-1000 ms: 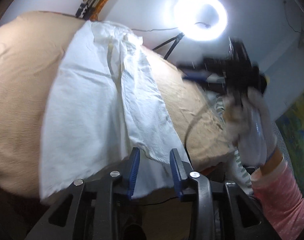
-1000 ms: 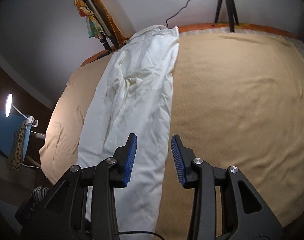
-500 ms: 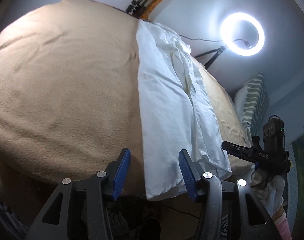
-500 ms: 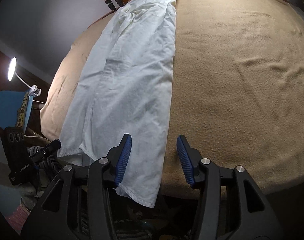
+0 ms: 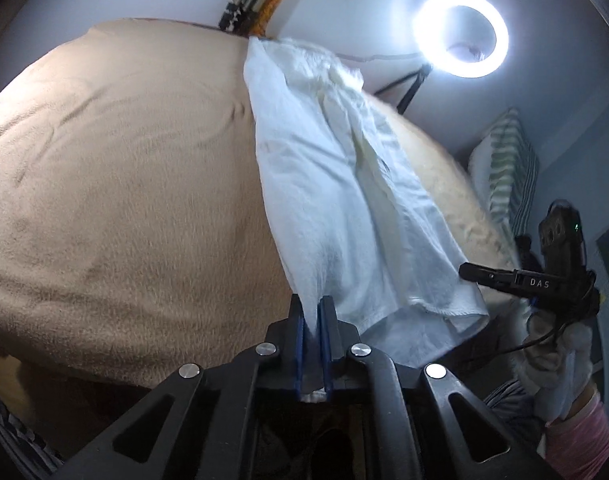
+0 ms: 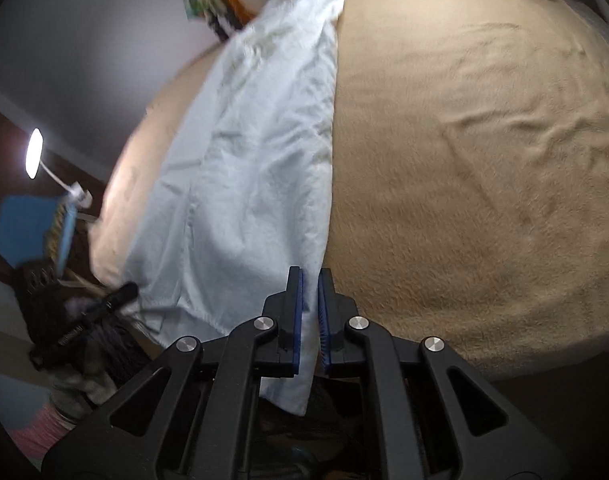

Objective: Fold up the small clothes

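Note:
A long white garment [image 5: 336, 184] lies in a strip across the tan blanket [image 5: 124, 184] of a bed, its near end hanging over the bed's edge. My left gripper [image 5: 312, 312] is shut on the near left corner of the garment. In the right wrist view the same garment [image 6: 260, 152] runs away from me, and my right gripper [image 6: 310, 284] is shut on its near right edge. Each gripper shows in the other's view: the right one at the right [image 5: 516, 276], the left one at the lower left [image 6: 100, 308].
A lit ring light [image 5: 462, 34] on a stand is beyond the bed. A striped pillow [image 5: 508, 172] lies at the bed's right side. A small lamp [image 6: 34, 154] and a blue chair [image 6: 32, 228] stand left of the bed. The blanket [image 6: 484, 160] spreads wide to the right.
Both grippers were open half a second ago. They have closed on the garment's near end, the left on its left corner, the right on its right edge.

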Demonstrator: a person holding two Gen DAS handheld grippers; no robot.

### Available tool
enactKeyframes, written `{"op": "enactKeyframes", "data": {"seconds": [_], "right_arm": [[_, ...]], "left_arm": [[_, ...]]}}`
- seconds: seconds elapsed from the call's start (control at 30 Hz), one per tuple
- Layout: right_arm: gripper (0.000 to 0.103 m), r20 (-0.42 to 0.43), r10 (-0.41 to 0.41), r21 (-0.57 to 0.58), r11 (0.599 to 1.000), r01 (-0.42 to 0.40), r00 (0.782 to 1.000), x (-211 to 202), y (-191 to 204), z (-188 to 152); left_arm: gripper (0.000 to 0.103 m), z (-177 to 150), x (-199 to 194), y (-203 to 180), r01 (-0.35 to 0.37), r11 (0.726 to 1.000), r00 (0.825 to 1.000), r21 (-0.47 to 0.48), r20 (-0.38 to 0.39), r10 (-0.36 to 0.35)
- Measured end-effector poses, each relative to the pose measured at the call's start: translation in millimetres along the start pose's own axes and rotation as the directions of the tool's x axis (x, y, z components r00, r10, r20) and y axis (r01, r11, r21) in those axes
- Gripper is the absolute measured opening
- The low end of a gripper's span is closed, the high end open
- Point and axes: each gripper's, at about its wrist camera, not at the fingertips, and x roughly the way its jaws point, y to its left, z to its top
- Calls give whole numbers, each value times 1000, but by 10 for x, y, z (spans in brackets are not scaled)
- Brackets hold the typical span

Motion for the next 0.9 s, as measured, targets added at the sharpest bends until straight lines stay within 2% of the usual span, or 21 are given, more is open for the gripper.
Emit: {"op": "enactKeyframes", "data": {"seconds": [0.03, 0.1, 0.27, 0.37, 0.5, 0.6, 0.7, 0.8, 0.9], "right_arm": [[12, -18, -30, -17, 999, 30, 999, 50, 20, 7], [16, -24, -28, -37, 999, 27, 999, 29, 23, 30], [35, 60, 11, -104, 995, -5, 998, -267, 55, 309], [37, 102, 13, -112, 994, -2, 995, -343, 58, 641], [41, 123, 32, -100, 995, -20, 992, -223, -17, 1151], [46, 121, 63, -78, 996, -54, 991, -22, -60, 1528], [46, 102, 67, -69, 996, -60, 993, 235, -110, 1841], [46, 83, 54, -52, 997, -50, 995, 486, -191, 2062], [46, 74, 100, -12, 995, -99, 992, 708, -292, 2212]], "left_arm": [[8, -2, -21, 15, 1, 1000, 1000, -5, 4, -1], [18, 20, -104, 12, -6, 1000, 1000, -3, 20, 6], [21, 140, -372, -196, -31, 997, 991, 76, 133, 20], [24, 248, -342, -394, 10, 993, 988, 116, 155, -29], [24, 362, -63, -619, 63, 988, 989, 144, 125, -82], [24, 407, 206, -744, 75, 984, 991, 164, 96, -91], [24, 437, 419, -821, 90, 982, 993, 164, 62, -101], [24, 434, 563, -853, 99, 980, 993, 175, 46, -108], [24, 446, 665, -852, 110, 980, 992, 165, 38, -118]]}}
